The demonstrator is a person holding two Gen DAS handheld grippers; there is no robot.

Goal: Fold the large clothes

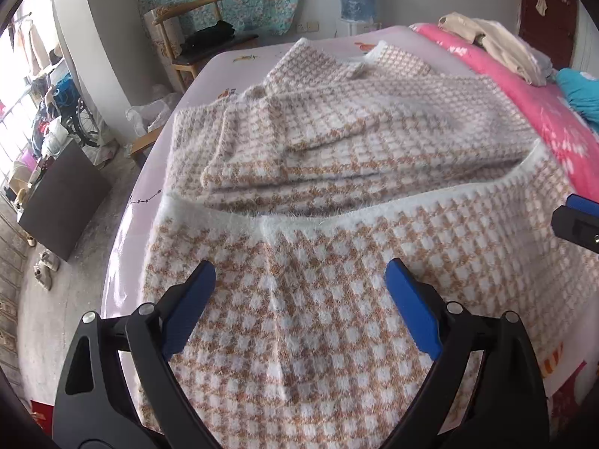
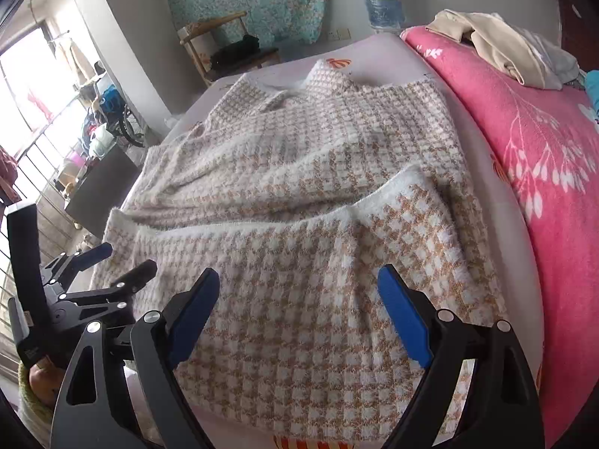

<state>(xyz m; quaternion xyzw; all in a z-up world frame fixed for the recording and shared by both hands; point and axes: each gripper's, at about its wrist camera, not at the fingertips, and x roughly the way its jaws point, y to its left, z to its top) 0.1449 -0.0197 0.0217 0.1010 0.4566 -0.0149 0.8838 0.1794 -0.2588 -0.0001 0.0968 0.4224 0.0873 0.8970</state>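
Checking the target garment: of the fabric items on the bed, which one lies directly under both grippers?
The tan-and-white checked sweater, spread on the bed with its fuzzy white hem folded up. The beige clothes and the teal item sit apart on the pink blanket.

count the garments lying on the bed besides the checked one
3 at least: a beige garment and a pale grey one piled on the pink blanket, and a teal one beside them; more may be hidden.

Daylight from window [image 2: 22, 86] at left, blown out to white in both views. Room evenly bright, soft shadows only in folds of checked sweater [image 1: 337, 142]. Faint sheen on lilac bedsheet [image 1: 123, 262] at bed's left edge. Strong fisheye bending, dark vignette in corners. Slight softness on far sweater part; near weave sharp.
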